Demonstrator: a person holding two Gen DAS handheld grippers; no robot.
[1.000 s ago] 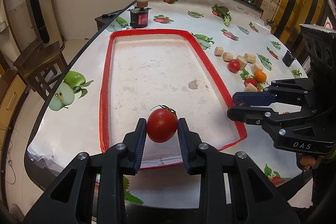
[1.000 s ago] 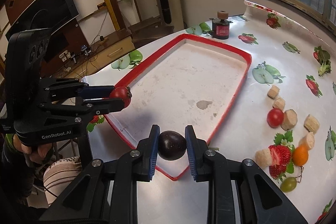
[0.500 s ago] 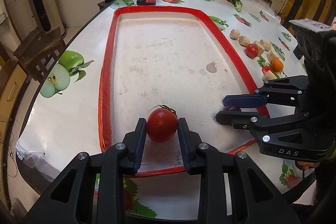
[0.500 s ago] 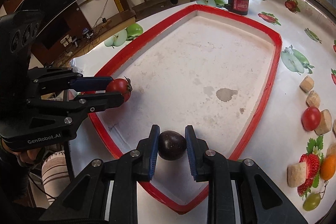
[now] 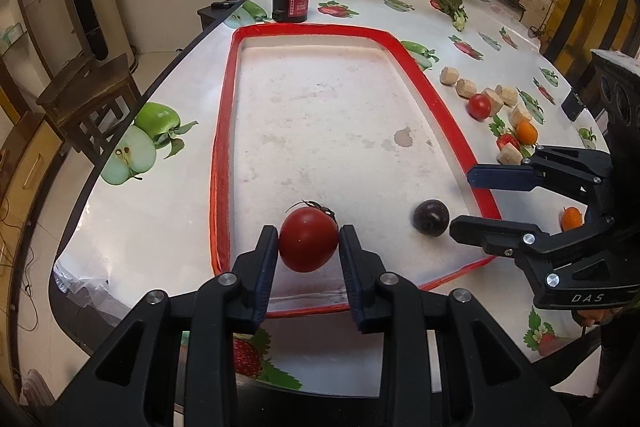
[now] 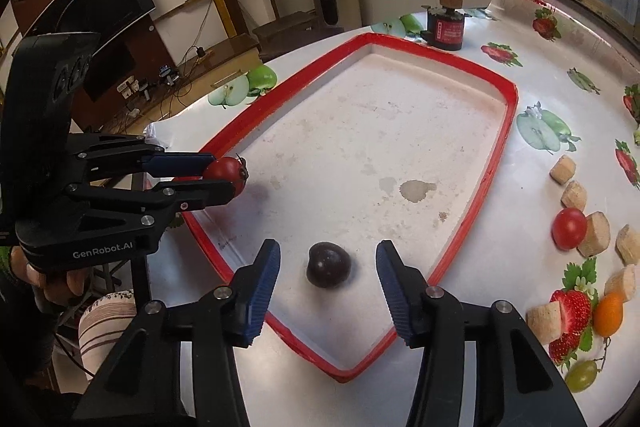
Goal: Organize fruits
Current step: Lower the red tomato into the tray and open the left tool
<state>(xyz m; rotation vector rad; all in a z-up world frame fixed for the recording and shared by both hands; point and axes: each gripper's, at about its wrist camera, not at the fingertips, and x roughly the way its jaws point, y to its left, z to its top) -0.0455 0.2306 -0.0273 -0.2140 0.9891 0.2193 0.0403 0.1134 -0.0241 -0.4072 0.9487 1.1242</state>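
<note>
My left gripper [image 5: 308, 241] is shut on a red tomato [image 5: 308, 239] and holds it over the near end of the red-rimmed white tray [image 5: 224, 131]. From the right wrist view the same tomato [image 6: 226, 173] shows between the left gripper's [image 6: 218, 177] blue pads. My right gripper [image 6: 328, 267] has its jaws opening, and a dark purple plum [image 6: 329, 264] lies on the tray floor between them, touched by neither pad. In the left wrist view that plum [image 5: 431, 217] sits near the tray's near right corner beside the right gripper [image 5: 464, 201].
To the right of the tray [image 6: 510, 131] lie a small red tomato [image 6: 569, 228], several tan cork-like pieces [image 6: 574, 195], an orange fruit [image 6: 608, 314] and a green grape [image 6: 582, 375]. A dark jar [image 5: 290, 3] stands beyond the tray's far end. The table edge runs along the left, with a wooden chair [image 5: 86, 103] beyond it.
My right gripper has let go of the plum, which now rests on the tray floor between the spread jaws. The left gripper still holds the tomato in about the same place.
</note>
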